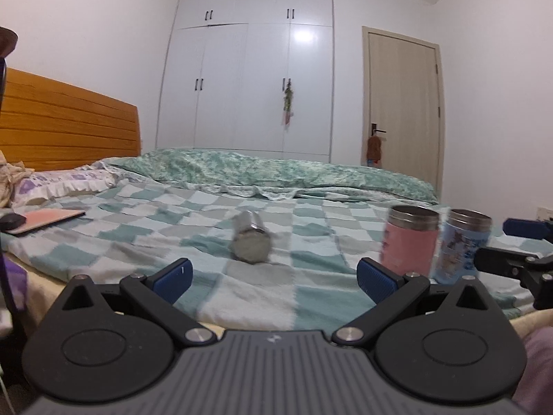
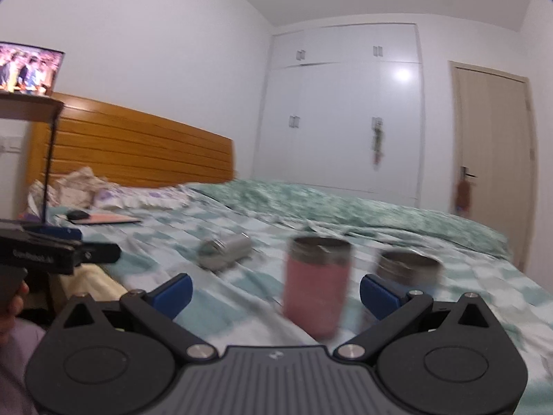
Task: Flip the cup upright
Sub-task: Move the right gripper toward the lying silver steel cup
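Note:
A steel cup lies on its side on the checked bedspread, its base toward the left wrist camera; it also shows in the right wrist view. A pink cup and a blue patterned cup stand upright to its right. My left gripper is open and empty, short of the lying cup. My right gripper is open and empty, with the pink cup standing just beyond its fingers and the blue cup behind the right finger.
A tablet with a black mouse lies at the left of the bed. Pillows and a wooden headboard are at far left. A folded green quilt lies across the back. A wardrobe and a door stand behind.

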Demonstrator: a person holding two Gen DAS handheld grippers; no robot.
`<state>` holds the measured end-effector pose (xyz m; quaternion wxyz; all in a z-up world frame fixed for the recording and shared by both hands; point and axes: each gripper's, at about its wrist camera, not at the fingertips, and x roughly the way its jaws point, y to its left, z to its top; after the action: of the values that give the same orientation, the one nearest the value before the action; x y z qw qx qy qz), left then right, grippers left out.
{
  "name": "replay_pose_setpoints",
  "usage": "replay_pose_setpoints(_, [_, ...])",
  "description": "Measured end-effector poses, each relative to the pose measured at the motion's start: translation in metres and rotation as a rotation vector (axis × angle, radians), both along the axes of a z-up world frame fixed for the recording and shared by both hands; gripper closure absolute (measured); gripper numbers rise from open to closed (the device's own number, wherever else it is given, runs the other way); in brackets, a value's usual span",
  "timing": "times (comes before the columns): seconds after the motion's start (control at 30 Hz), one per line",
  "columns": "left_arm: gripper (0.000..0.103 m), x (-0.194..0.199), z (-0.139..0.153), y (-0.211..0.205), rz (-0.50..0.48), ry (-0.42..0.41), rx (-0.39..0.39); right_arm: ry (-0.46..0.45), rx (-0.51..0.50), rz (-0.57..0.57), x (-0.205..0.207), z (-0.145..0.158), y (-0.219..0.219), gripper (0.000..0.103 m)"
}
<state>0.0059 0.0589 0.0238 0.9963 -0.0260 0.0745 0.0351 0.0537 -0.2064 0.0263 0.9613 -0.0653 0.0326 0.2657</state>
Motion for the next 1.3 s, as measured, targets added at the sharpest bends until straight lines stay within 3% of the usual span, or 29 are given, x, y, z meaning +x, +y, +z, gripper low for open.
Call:
replay_pose_setpoints(0.33, [0.000,0.049,0.036,0.050,0.025,0.034,0.047,0.018,-0.015,0.211,0.075,0.032,0.079,0.000])
replay_pose_setpoints(0.63, [0.000,0.107,0.042,0.086,0.009,0.095,0.063,0.144,-0.074,0.371,0.167,0.032,0.146,0.000])
replay_pose_setpoints(1.07, [0.000,0.197,0.023,0.122,0.019,0.204,0.048,0.310,-0.066,0.383,0.294,0.025,0.198,0.000])
replay_pose_setpoints(1.3, [0.000,0.233,0.015,0.140,0.026,0.258,0.053,0.405,-0.132,0.417,0.360,0.024,0.227,0.000])
